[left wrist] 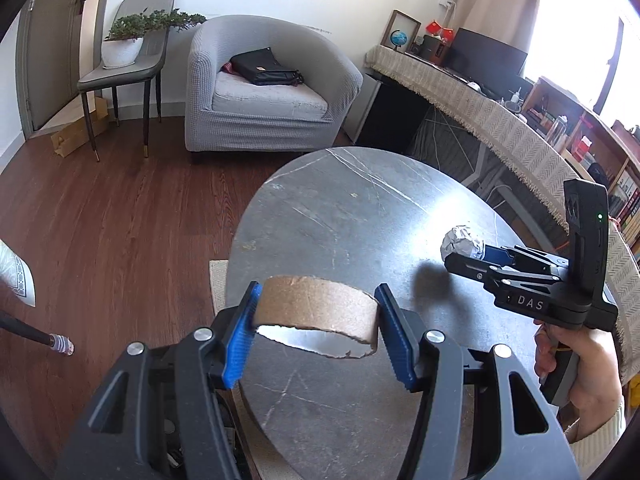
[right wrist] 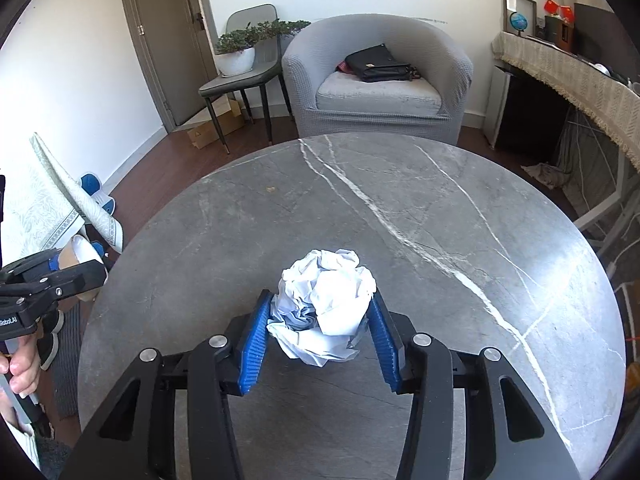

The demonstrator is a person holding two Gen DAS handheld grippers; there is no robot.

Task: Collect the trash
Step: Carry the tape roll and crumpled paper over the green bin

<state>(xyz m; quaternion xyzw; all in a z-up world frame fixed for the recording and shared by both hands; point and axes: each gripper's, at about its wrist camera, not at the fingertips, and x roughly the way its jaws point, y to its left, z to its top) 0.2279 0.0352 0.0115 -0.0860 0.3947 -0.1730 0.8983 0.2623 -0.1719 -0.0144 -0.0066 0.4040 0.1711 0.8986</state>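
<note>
— Trash on both sides, look: the cardboard ring [left wrist: 320, 312] sits crosswise between the blue pads of the left gripper [left wrist: 318, 330], and the crumpled paper ball [right wrist: 326, 306] is between those of the right gripper [right wrist: 320, 332].

— Is the ring actually held?

— I'd say so. Both pads touch its rim at about half spread, and it hangs clear above the round marble table [right wrist: 400, 208], near the table's edge, probably being carried off.

— And the paper?

— The right jaws are half closed, with the pads touching the wad on both flanks. It looks pinched, resting on or just above the tabletop; I can't tell which.

— Why two tools at once?

— Likely to clear both pieces in one trip. No bin in sight, though.
</note>
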